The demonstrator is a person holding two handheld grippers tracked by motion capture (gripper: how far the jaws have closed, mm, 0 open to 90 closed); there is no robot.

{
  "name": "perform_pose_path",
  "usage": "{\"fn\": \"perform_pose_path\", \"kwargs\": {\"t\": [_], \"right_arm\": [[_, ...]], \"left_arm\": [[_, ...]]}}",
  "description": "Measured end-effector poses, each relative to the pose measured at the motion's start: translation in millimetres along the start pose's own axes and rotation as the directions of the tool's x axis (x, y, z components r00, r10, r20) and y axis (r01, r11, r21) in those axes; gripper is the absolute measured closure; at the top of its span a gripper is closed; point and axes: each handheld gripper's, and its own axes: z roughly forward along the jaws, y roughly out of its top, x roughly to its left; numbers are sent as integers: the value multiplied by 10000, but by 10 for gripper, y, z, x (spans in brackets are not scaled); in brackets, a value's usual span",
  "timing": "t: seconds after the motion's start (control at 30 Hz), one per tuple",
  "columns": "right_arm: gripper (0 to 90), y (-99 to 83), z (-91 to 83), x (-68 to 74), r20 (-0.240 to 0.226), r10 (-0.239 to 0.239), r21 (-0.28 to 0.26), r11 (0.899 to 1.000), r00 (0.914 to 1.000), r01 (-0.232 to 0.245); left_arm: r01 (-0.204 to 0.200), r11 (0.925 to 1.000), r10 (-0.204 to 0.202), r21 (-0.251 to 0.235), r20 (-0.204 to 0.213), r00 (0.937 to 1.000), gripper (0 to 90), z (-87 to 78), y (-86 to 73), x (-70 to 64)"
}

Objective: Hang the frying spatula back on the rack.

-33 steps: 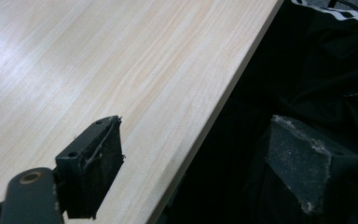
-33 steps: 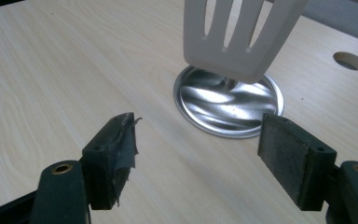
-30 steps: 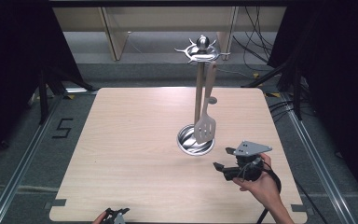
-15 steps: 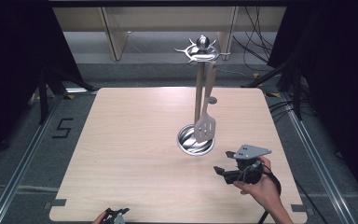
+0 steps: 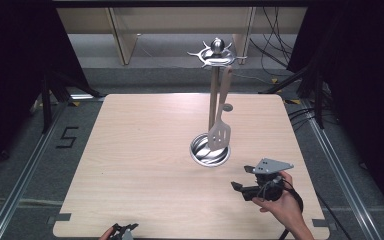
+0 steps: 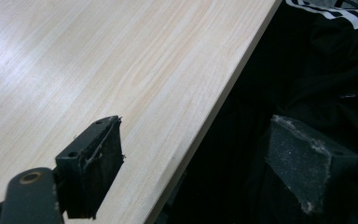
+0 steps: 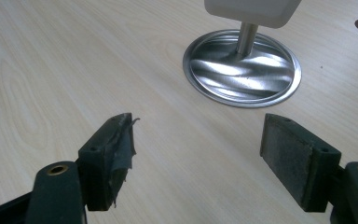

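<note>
The left gripper [image 5: 122, 231] is hanging over the table's [image 5: 145, 150] near edge, jaws spread and empty. Toward the middle, the spatula [image 5: 220, 125] is hanging from the metal stand [image 5: 211, 150]. The right gripper [image 5: 240, 189], spread wide, is hovering near the stand's round base.

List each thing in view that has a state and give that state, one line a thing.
Spatula: hanging from the rack's top, blade just above the base, not gripped.
Utensil rack: upright on the table, round steel base flat.
Right gripper: open, empty, over the table near the base.
Left gripper: open, empty, at the table's near edge.
Table: level, bare wood apart from the rack.
</note>
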Motion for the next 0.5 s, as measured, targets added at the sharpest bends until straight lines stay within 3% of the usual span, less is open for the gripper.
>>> {"fn": "perform_pose_path", "kwargs": {"t": [0.07,0.1,0.23,0.4,0.43,0.47,0.5], "right_arm": [[269,-17,-2,18,-27,114,12,9999,9999,-114],[269,-22,3,-1,43,-93,-64,9999,9999,94],[268,-57,20,-8,13,-123,-24,9999,9999,123],[266,-103,16,2,-22,99,129,9999,9999,-99],[265,-112,11,31,-3,412,199,9990,9991,-412],[264,-116,13,1,-51,78,181,9998,10000,-77],[264,-127,16,11,-40,197,182,9996,9998,-196]], "left_arm": [[-1,10000,1,-10,8,10000,175,0,0,0],[-17,10000,17,-14,11,10000,175,-1,0,0],[2,10000,-2,-31,22,10000,175,-2,-1,1],[6,10000,-6,41,-15,10000,175,2,1,-5],[-18,10000,18,47,-35,10000,175,2,1,-3],[-20,10000,20,43,-31,10000,175,0,1,-1],[-21,10000,22,49,-23,10000,175,0,1,-1]]}}
